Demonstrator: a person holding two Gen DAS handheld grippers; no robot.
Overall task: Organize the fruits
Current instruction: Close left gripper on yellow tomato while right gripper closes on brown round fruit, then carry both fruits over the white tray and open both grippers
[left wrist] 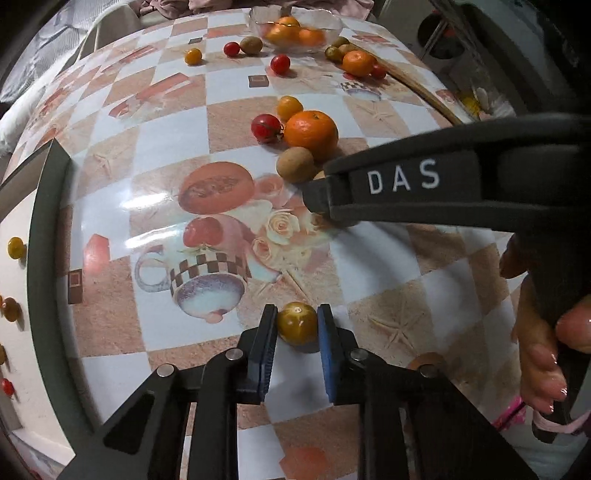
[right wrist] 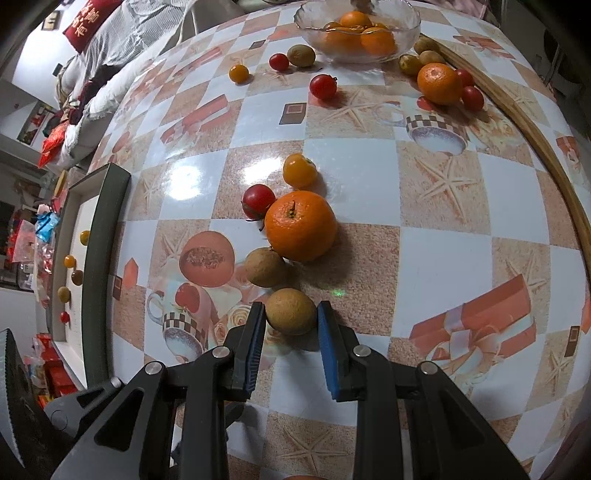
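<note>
Your left tongs (left wrist: 297,325) bracket a small yellow cherry tomato (left wrist: 297,323) on the table (left wrist: 369,258), the blue pads lying just beside its flanks; whether they press it yet you cannot tell, though the opening is barely wider than the fruit. Your right tongs (right wrist: 291,314) straddle a brown longan (right wrist: 291,311) the same way, half open, the pads near or touching its sides, and no lift is evident in either view. The tomato is light, smooth-skinned and likely soft, so close gently across its widest middle or it may squirt out or split. The longan has a dry, rougher shell that should hold better; grip it across its equator too. Just beyond the right tongs lie a second longan (right wrist: 265,267), a large orange (right wrist: 300,225), a red cherry tomato (right wrist: 258,201) and another yellow one (right wrist: 299,170), clustered close enough that a careless nudge could set them rolling. Farther off, a glass bowl (right wrist: 406,26) holds oranges, with more loose fruit scattered near it. At the left edge sits a dark-rimmed tray (right wrist: 105,236) already carrying several small fruits.
</note>
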